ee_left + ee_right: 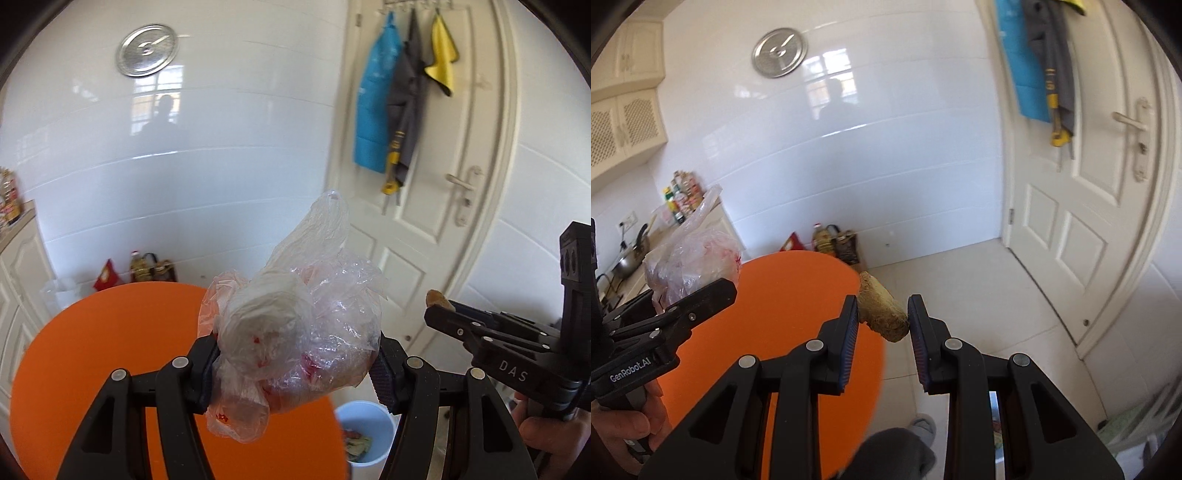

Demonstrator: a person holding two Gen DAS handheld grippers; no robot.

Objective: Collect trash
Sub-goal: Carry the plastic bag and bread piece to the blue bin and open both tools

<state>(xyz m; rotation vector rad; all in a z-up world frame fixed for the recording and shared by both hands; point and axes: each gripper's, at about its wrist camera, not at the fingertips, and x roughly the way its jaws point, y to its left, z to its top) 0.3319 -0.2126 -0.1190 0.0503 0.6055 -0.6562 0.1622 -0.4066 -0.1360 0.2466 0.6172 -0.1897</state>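
The left gripper [295, 362] is clamped on a crumpled plastic bag [299, 328], held up above the orange table [110, 332]. The right gripper [882, 325] is clamped on a brown lump [882, 314] past the table's edge. Both pieces look picked up and ready for dropping. The next move, I judge, calls for carrying them over the bin [369, 417] on the floor [960, 280] beside the table, then letting go. Beyond: white tiled wall [221, 147], door [443, 221] hung with cloths.
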